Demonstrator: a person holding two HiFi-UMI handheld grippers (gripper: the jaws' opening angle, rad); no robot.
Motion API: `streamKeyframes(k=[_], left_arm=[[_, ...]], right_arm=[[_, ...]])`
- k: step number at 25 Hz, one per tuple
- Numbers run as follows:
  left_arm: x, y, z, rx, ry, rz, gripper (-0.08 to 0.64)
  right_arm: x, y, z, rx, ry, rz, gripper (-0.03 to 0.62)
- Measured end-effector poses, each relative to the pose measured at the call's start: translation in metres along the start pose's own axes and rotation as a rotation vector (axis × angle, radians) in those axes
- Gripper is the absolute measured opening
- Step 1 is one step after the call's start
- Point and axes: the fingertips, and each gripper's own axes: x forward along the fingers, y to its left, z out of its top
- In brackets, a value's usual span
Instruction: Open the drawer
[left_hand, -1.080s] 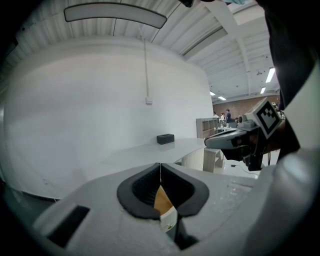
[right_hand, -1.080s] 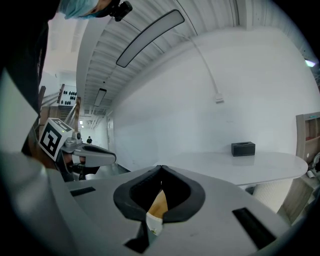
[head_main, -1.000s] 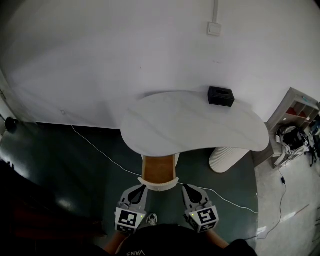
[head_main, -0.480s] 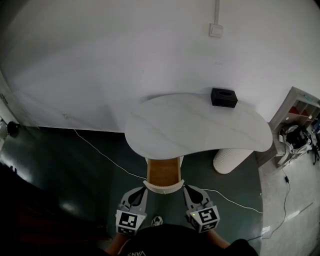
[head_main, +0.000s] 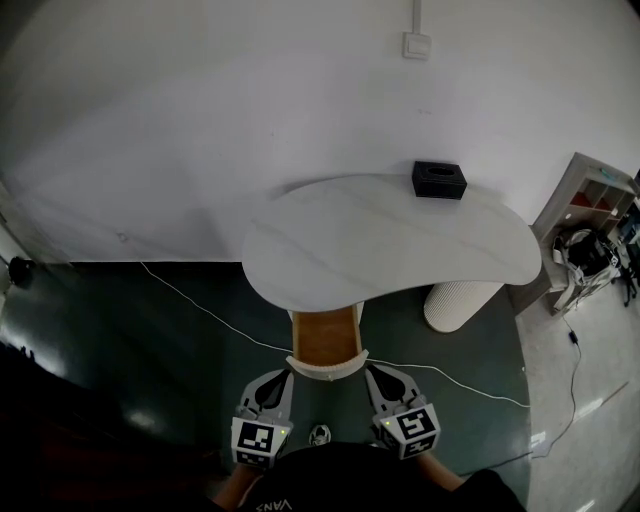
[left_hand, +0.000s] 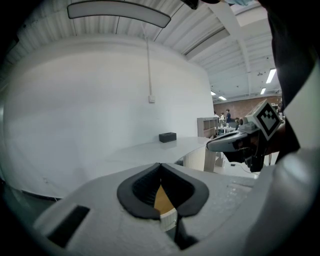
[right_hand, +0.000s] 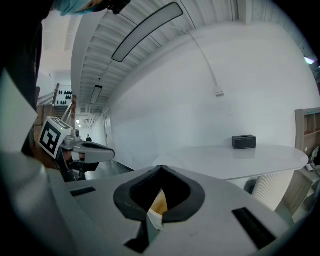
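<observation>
A white table stood by a white wall on dark floor. Its drawer, wood-lined, white-fronted, stuck out under the near edge, between left gripper and right gripper, both jaws together.

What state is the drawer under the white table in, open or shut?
Open. The drawer sticks out from under the white table, and its wooden bottom shows.
</observation>
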Motion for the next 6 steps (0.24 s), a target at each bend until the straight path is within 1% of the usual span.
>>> streamKeyframes(k=[6], left_arm=[[-0.0032, -0.0034, 0.0050, -0.010, 0.006, -0.001, 0.018]], right_arm=[[-0.0029, 0.0007, -0.0021, 0.002, 0.003, -0.007, 0.005]])
